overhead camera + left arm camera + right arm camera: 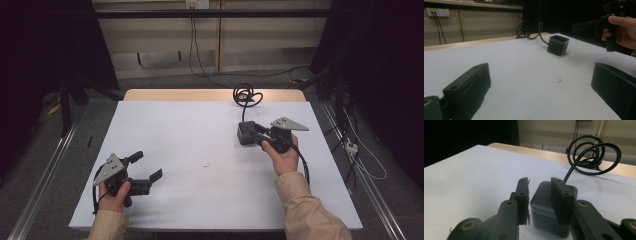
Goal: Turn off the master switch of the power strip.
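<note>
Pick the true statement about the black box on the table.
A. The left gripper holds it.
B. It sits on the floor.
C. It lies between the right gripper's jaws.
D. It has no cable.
C: the black box sits between the right gripper's jaws, its cable coiled behind.

Around your table [165, 135]: wall, sockets, rails and loose leads

You have a white table with a bare wooden strip [180, 95] along its far edge and a small dark speck [205, 165] near its middle. Beyond the table stands a beige panelled wall [160, 40] with a white socket plate [197, 4] high up and a cable [196, 45] hanging from it. Metal rails [42, 180] run along the floor either side of the table; a white power strip [351, 147] lies right of it.
</note>
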The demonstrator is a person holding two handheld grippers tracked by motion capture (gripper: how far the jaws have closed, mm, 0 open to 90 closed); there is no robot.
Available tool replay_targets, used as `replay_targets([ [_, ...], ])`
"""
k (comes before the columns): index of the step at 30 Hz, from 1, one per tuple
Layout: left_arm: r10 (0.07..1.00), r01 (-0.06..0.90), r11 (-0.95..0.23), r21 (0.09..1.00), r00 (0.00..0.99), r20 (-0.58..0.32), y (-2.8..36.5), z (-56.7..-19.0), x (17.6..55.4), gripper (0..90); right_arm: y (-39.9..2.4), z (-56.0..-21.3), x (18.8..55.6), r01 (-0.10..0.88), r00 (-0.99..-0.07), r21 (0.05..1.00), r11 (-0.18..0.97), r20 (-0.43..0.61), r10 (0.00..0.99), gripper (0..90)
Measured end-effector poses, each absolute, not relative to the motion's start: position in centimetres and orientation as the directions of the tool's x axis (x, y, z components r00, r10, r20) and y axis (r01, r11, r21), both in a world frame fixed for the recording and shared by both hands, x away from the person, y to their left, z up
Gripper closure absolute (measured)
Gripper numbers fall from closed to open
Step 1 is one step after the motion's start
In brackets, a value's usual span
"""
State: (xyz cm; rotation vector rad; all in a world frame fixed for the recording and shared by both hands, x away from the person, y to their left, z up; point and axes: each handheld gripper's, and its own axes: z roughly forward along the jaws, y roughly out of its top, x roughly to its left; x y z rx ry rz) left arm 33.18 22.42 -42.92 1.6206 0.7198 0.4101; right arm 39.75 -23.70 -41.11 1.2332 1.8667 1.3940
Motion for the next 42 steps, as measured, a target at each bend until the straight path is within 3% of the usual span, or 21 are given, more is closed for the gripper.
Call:
replay_targets([
  [33, 0.650, 0.227, -0.039, 0.973, 0.745, -0.147, 22.3, -43.0, 33.5, 2.1, -23.6, -41.6, 41.1, 0.389, -0.466, 0.919, 0.068, 0.132, 0.875, 90.0],
  [42, 0.652, 0.224, -0.039, 0.974, 0.744, -0.145, 22.2, -43.0, 33.6, 2.1, -23.4, -42.0, 41.8, 0.381, -0.463, 0.922, 0.066, 0.129, 0.877, 90.0],
])
